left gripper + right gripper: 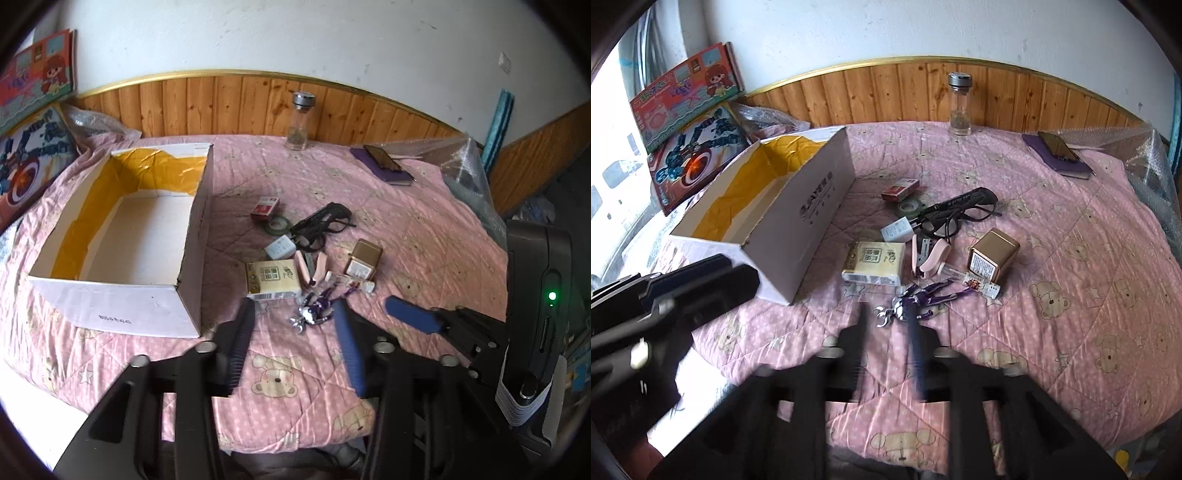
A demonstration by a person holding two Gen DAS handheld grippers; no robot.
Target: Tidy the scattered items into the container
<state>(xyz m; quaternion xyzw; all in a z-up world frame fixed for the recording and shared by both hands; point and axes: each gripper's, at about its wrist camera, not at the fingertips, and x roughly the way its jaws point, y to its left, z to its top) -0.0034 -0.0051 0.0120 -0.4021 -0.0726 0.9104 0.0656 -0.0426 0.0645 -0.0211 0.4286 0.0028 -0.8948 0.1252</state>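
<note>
So, the left gripper point(293, 314) hangs spread wide, empty, just short of the figure point(312, 314); the box point(122, 306) sits to its left. Right gripper point(888, 314), blurred, is parted and empty too. Labels are unreadable.

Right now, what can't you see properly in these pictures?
- Box: in the right wrist view its near wall hides the floor inside.
- Right tool: its fingers are smeared by motion in its own view.
- Purple toy figure: a tool finger covers part of it in the right wrist view.
- Tissue pack: label print too small to read in the left wrist view.
- Toy boxes: cut off by the left edge.
</note>
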